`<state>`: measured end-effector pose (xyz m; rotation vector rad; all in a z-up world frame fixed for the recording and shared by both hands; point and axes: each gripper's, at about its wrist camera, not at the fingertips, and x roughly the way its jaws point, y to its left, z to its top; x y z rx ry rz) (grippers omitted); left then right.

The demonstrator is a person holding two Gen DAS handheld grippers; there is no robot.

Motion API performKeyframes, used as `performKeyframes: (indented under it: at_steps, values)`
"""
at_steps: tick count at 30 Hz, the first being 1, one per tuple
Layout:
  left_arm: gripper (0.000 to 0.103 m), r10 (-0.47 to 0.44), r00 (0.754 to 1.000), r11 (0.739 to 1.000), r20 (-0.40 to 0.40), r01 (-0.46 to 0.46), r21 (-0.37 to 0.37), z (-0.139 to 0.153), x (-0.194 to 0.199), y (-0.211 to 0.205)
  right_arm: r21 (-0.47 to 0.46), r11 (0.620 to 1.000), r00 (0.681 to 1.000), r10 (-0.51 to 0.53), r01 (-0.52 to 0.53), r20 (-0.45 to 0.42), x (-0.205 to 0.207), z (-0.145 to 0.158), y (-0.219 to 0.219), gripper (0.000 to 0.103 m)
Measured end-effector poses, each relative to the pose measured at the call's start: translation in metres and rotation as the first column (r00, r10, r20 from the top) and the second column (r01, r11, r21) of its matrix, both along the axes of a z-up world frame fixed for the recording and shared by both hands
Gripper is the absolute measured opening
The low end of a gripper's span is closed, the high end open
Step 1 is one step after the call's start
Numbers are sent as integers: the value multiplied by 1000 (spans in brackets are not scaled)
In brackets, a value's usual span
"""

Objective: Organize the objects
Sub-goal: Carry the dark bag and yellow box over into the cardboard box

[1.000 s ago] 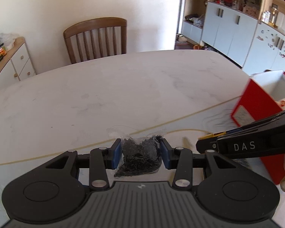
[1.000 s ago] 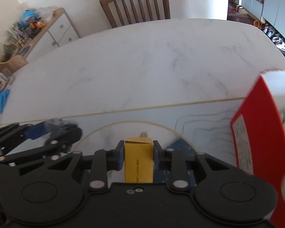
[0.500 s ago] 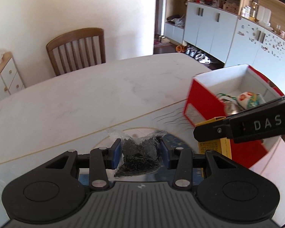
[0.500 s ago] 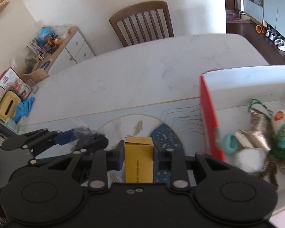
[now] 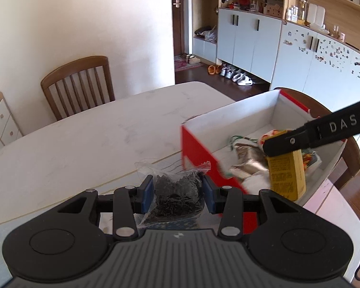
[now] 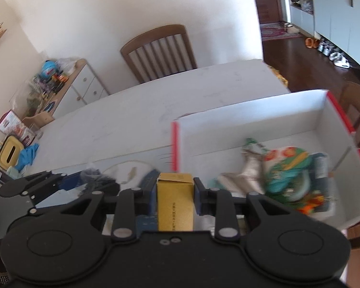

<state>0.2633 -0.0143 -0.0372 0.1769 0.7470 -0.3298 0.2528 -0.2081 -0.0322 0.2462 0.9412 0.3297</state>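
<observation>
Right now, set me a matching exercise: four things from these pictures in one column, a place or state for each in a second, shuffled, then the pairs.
Things:
1. yellow carton
2. clear bag of dark bits
3. red box
4. wooden chair

Places or states:
A. on the table, open-topped, already holding packets
B. clamped by the left gripper
C. behind the table's far edge, by the wall
D. clamped by the right gripper

Pairs: 1-D, 2-B, 3-A, 4-C

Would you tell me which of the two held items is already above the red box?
The yellow carton in the right hand-held gripper; the bag of dark bits sits short of the box.
</observation>
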Motion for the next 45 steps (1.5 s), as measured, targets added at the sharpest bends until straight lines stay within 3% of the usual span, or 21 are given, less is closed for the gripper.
performKeyframes:
  at_steps: [10, 17, 34, 45]
  values:
    - [42, -50, 999, 999, -11, 50, 19, -6, 8, -62, -36, 995, 996, -88, 89, 25, 7, -2, -85, 28]
    - [42, -70, 996, 997, -48, 72, 23, -14, 21, -96, -56, 989, 991, -134, 134, 6, 20, -17, -121, 28]
    - [42, -192, 971, 975, -144, 206, 87, -62, 55, -165, -73, 996, 993, -57, 49, -101, 40, -63, -120, 28]
    - [42, -211, 955, 964, -210, 239, 118, -82, 61, -179, -63, 997, 992, -50, 43, -113, 47, -68, -125, 29]
